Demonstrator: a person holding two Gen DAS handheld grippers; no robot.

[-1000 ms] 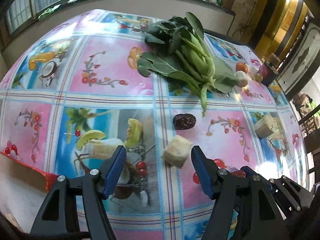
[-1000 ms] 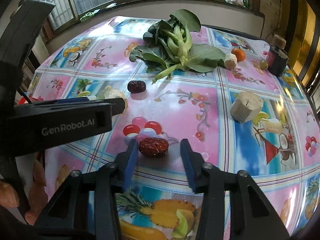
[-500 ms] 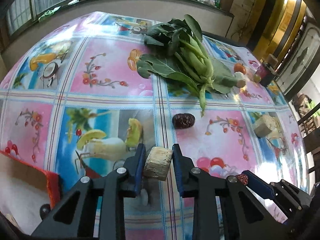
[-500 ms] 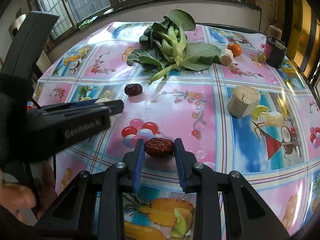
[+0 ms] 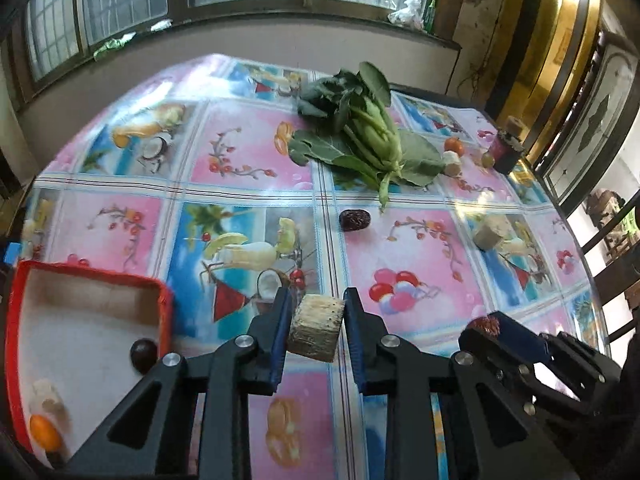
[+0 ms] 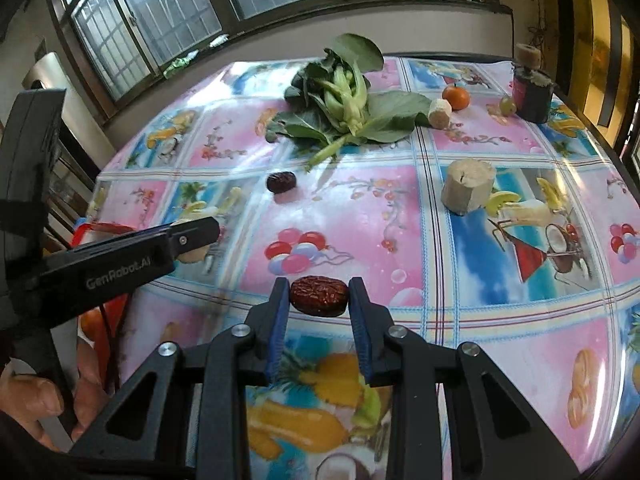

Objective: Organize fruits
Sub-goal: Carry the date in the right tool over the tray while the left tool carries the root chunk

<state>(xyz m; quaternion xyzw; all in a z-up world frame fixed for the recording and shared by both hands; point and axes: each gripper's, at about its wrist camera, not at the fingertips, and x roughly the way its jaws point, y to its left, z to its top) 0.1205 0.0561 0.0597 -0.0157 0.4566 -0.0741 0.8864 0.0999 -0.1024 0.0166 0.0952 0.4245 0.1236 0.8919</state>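
Clamping a pale cut chunk (image 5: 316,328) between its blue pads, the left hand-held gripper (image 5: 316,330) holds it above the patterned tabletop (image 5: 248,160), just right of a red-rimmed tray (image 5: 162,296). That tray already carries a dark round fruit (image 5: 143,354), a pale piece (image 5: 47,400) and a small orange fruit (image 5: 44,432). The right hand-held gripper (image 6: 319,300) is closed on a wrinkled red date (image 6: 319,295), pads pressing both of its ends. At the lower left of the right view, fingers (image 6: 32,396) of the person's hand wrap the other tool's handle.

Farther out, a second dark date (image 6: 281,182) lies alone on the cloth, and a larger pale stump (image 6: 468,192) stands off to the right. Beyond these sprawls a bunch of leafy greens (image 6: 348,96) — beside it a small pale chunk (image 6: 440,113), a tangerine (image 6: 456,97) and a green grape (image 6: 507,105). A dark jar (image 6: 532,94) stands near the far edge, with barred windows (image 6: 160,20) behind.
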